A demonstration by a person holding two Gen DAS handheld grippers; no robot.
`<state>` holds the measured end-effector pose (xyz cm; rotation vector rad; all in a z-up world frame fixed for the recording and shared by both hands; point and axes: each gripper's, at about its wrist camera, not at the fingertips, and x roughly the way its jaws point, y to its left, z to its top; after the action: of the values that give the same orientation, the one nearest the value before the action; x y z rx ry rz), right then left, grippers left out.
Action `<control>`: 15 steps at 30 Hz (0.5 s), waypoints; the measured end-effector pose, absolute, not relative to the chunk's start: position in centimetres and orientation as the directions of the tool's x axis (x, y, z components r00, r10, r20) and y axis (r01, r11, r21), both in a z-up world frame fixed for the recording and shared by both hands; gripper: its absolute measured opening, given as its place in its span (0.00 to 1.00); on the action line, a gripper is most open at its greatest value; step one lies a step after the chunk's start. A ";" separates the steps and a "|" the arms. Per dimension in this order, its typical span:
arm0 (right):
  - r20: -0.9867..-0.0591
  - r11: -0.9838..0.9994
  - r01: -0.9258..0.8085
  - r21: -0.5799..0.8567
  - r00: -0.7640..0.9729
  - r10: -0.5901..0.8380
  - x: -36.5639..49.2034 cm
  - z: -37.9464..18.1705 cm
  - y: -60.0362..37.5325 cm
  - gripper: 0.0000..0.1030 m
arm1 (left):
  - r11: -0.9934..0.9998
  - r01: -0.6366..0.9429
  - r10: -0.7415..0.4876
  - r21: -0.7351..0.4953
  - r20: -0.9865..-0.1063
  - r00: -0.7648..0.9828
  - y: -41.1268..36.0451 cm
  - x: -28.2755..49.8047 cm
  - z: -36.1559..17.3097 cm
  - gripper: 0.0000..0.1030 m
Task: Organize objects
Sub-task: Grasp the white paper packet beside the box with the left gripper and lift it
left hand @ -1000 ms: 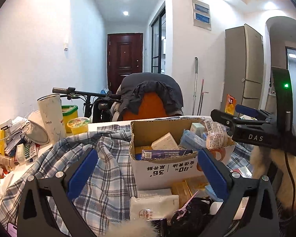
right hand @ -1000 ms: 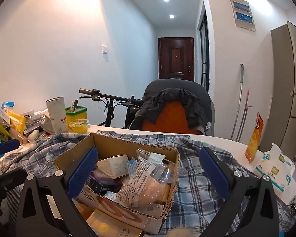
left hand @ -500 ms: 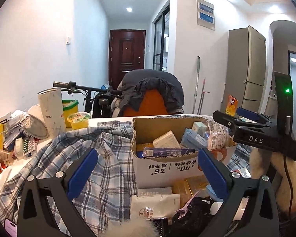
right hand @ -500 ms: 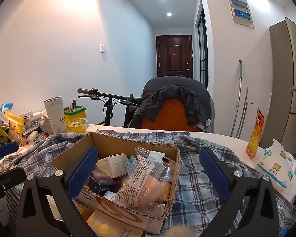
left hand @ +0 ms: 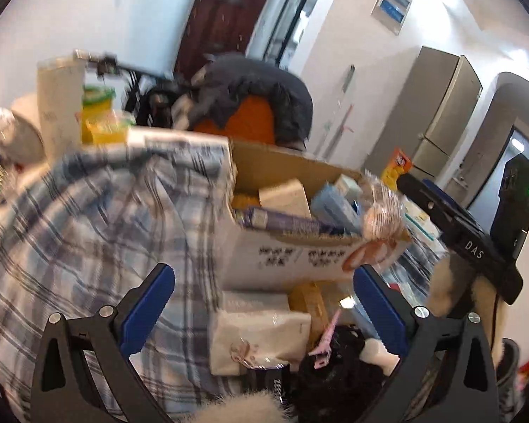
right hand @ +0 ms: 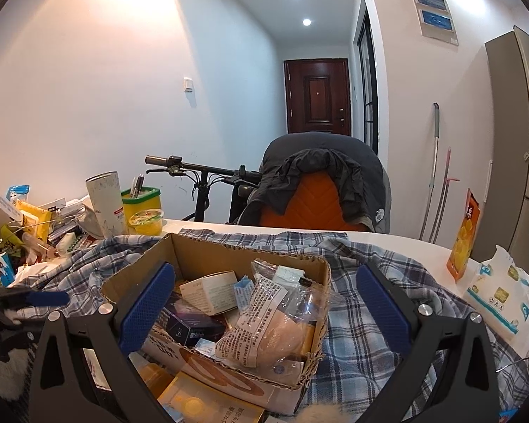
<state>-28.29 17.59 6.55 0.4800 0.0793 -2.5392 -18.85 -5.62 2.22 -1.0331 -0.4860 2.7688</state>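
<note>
Both tools, left [left hand: 262, 305] and right [right hand: 264, 299], wide apart, empty, over the seemingly full cardboard box [right hand: 229, 257].

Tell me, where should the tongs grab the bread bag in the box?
Probably the bread bag's crinkly top end, coming from above. That end sticks up past the cardboard box's rim, while its bottom sits wedged among other packets.

Matt corrugated cardboard box [right hand: 208, 264] at frame centre, raw brown inside, resting on soft woven plaid cloth [right hand: 370, 303]; crinkled glossy clear-plastic packet [right hand: 264, 331] within; glossy orange carton [right hand: 463, 236] right; matt black plastic gripper frames, textured blue pads [right hand: 146, 308].
</note>
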 end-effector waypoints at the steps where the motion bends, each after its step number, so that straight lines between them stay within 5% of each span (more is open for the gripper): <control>1: -0.355 -0.848 0.529 0.039 -0.786 -0.506 -28.3 6.5 17.5 1.00 | -0.938 -0.025 0.251 -0.347 -0.626 -0.738 -5.4 -19.1 1.8 1.00; 9: -0.367 -0.847 0.531 0.031 -0.782 -0.503 -28.3 6.4 17.3 1.00 | -0.986 -0.056 0.154 -0.154 -0.750 -0.643 -1.8 -20.6 -0.7 1.00; 15: -0.382 -0.845 0.534 0.026 -0.776 -0.502 -28.4 6.1 17.0 1.00 | -0.987 -0.053 0.152 -0.151 -0.781 -0.606 -1.8 -21.7 -1.5 1.00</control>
<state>-28.40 17.02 6.11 0.5122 0.1119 -2.5304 -21.68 -1.79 -1.49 -1.3351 -0.1700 2.7109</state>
